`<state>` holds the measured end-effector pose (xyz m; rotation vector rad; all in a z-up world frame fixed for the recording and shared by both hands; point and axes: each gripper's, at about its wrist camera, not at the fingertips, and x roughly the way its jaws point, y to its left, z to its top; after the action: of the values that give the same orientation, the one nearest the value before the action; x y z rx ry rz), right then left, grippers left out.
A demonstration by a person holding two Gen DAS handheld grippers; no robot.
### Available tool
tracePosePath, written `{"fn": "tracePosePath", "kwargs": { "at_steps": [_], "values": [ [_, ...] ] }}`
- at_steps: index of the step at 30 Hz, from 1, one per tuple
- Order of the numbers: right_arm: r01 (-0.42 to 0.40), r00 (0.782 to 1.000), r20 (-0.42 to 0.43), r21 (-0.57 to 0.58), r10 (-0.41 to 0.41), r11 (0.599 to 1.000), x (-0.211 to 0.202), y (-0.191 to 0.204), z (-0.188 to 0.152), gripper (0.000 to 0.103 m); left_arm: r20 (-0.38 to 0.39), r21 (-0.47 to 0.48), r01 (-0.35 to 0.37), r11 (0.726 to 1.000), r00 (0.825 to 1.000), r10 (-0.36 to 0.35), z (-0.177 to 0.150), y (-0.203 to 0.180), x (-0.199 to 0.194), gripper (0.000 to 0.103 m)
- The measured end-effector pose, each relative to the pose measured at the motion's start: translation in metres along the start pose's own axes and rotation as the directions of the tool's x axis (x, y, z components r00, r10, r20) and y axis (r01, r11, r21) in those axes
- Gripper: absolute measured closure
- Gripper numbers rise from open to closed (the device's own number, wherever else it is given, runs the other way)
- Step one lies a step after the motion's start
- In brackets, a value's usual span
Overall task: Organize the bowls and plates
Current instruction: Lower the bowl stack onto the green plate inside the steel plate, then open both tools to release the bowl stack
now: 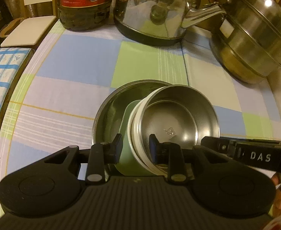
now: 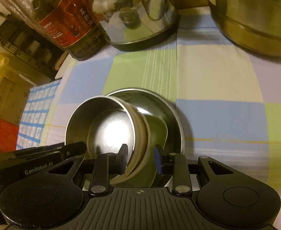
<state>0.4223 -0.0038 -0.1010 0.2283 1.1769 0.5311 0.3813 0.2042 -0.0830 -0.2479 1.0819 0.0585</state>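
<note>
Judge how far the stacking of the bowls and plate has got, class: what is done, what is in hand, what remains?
Done: the steel bowl and the green bowl under it already sit in the steel plate. In hand: the left gripper and right gripper straddle opposite sides of the bowls' rims, pads apparently not pressing. Left: the bowls lean tilted, not nested flat, so they probably need settling.

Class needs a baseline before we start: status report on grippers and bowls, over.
Left gripper, right gripper open, astride rims of bowls. Bowls nested, tilted in plate. Kettle, pot clear behind.
</note>
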Motion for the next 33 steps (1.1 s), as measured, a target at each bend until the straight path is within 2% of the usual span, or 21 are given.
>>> {"fn": "tracePosePath", "kwargs": {
  "at_steps": [3,6,8,25,33],
  "values": [
    [-0.013,1.0,0.005,0.017,0.013,1.0,0.0,0.001,-0.003,0.074,-0.005,0.01,0.014,1.0,1.0,-0.014,-0.001,-0.003,-0.001,0.08],
    [-0.024,1.0,0.011,0.03,0.024,0.999,0.0,0.002,-0.005,0.087,-0.004,0.029,0.007,1.0,1.0,-0.007,-0.003,-0.006,-0.002,0.081],
    [-0.024,1.0,0.013,0.032,0.023,0.999,-0.001,0.003,-0.004,0.088,0.001,0.034,0.009,0.999,1.0,-0.009,-0.003,-0.007,-0.003,0.085],
    [-0.041,0.998,-0.039,0.196,0.05,0.98,-0.003,-0.008,0.006,0.089,0.005,0.028,0.036,0.999,0.999,-0.036,0.001,-0.002,-0.01,0.085],
    [-0.035,0.999,-0.03,0.211,0.042,0.977,-0.005,-0.007,0.006,0.089,0.0,0.037,0.038,0.999,0.999,-0.038,0.004,-0.002,-0.009,0.085]
  ]
}}
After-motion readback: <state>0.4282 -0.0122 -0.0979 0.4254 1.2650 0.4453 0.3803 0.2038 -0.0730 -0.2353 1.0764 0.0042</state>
